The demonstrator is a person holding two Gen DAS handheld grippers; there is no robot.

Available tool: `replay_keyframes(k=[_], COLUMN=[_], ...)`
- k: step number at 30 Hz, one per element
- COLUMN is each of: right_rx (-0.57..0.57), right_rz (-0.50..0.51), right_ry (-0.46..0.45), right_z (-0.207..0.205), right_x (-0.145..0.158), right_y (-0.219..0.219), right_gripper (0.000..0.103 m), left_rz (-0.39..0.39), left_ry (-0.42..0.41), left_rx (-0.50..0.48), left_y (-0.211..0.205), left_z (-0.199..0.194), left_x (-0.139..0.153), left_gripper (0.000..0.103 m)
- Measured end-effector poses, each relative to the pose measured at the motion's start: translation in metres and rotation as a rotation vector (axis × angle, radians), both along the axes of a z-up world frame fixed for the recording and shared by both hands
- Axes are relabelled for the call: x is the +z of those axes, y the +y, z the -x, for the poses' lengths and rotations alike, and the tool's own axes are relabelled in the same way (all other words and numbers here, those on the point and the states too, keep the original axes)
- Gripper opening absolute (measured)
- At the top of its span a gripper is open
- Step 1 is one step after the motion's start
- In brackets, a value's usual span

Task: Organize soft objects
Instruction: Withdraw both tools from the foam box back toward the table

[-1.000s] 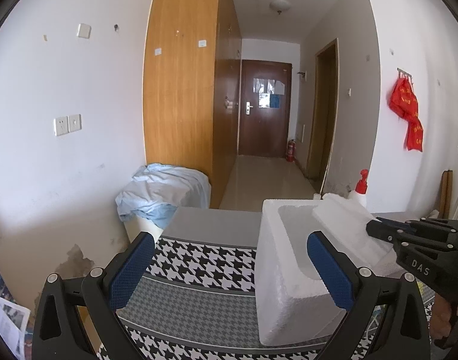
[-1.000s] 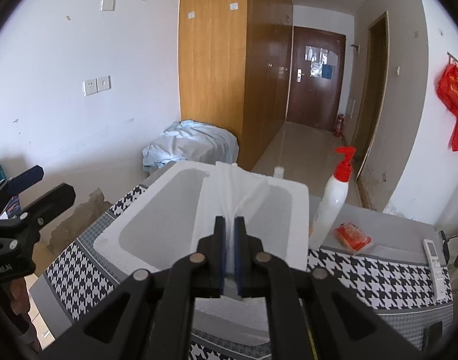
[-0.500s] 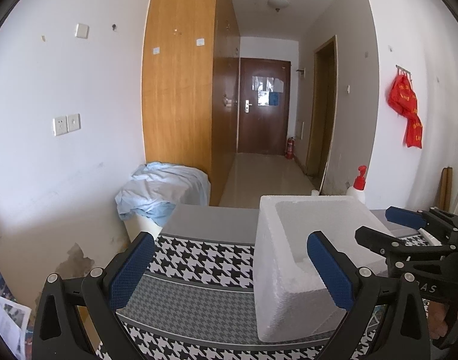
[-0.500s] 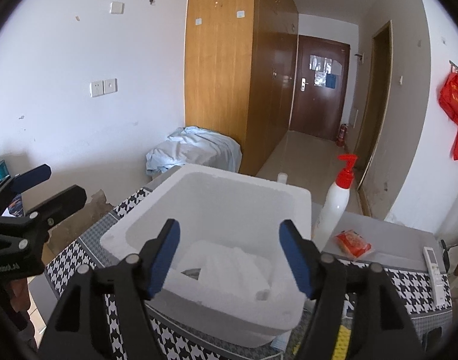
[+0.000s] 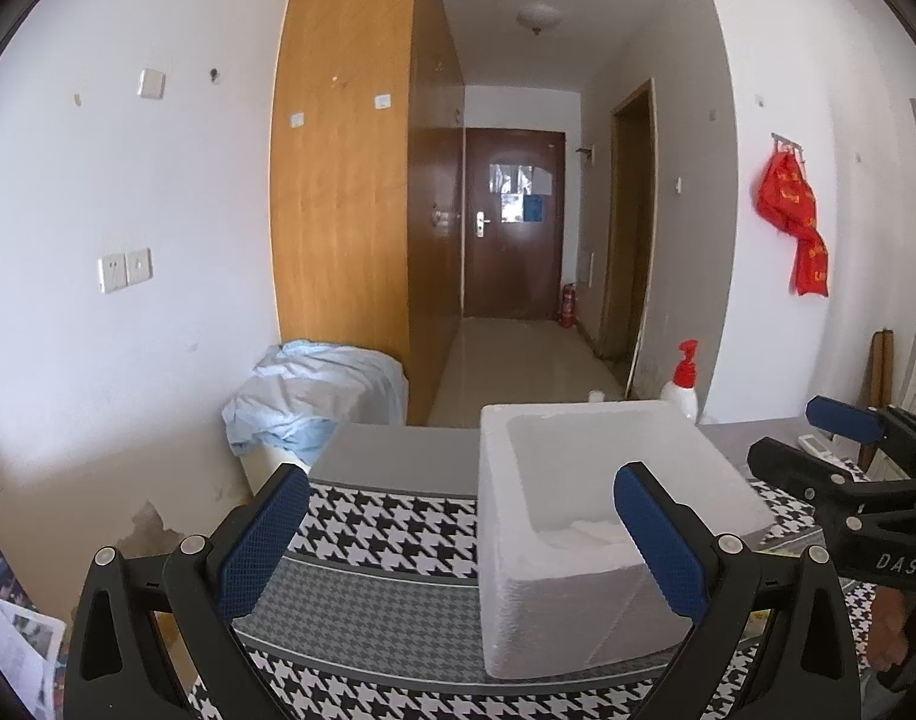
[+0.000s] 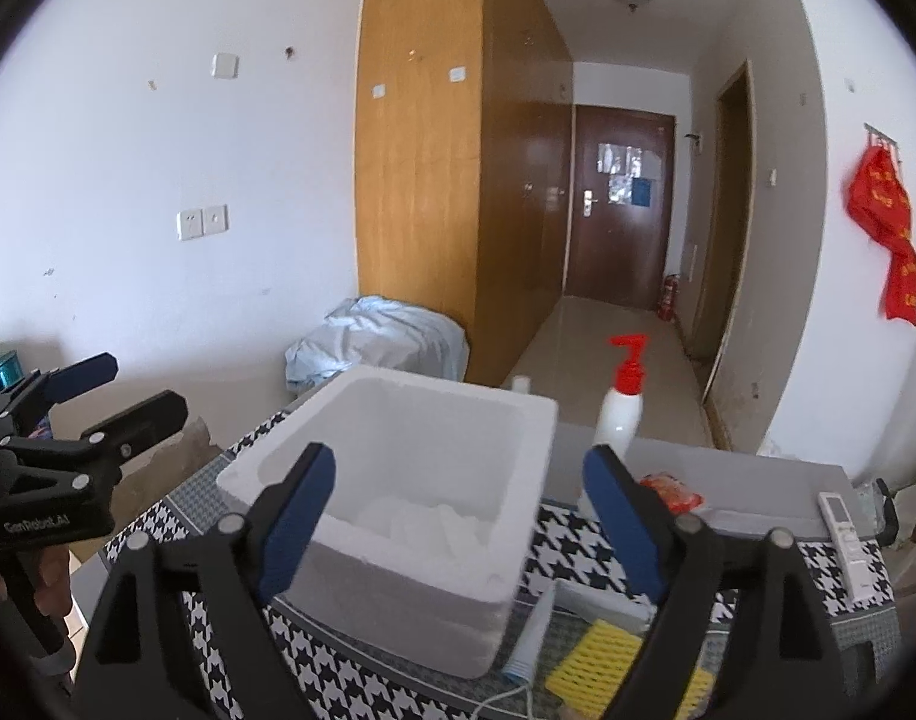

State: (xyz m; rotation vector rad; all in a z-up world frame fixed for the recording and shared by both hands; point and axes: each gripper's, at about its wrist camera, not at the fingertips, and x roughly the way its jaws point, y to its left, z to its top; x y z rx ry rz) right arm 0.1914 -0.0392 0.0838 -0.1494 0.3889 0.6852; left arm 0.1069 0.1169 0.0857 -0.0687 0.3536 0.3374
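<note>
The right gripper [image 6: 458,516], a second earlier clamped on the white cloth [image 6: 425,525] above the foam box [image 6: 398,540], had let go; its jaws were opening wide with nothing between them. The cloth now lay crumpled inside the box on the houndstooth surface [image 6: 577,540]. The left gripper [image 5: 458,546] kept its jaws wide and empty. Behind the box stood a red-capped pump bottle [image 6: 622,408].

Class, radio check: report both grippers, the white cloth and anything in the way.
Left gripper open, empty. Right gripper jaws opening, nothing between them. Cloth lies inside the foam box. Nothing blocking; bottle stands behind the box.
</note>
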Motion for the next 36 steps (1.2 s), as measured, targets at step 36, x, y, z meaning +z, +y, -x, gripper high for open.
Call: replay_keyframes(k=[36], right_rx=[-0.153], right_rz=[-0.089], right_ry=[-0.053], right_z=[0.034], right_x=[-0.013], right_y=[-0.101], right_gripper=[0.096], left_rz=[0.002], left_ry=[-0.074], left_rx=[-0.201], left_y=[-0.082], left_z=[0.014], left_x=[0.001], left_gripper=[0.102])
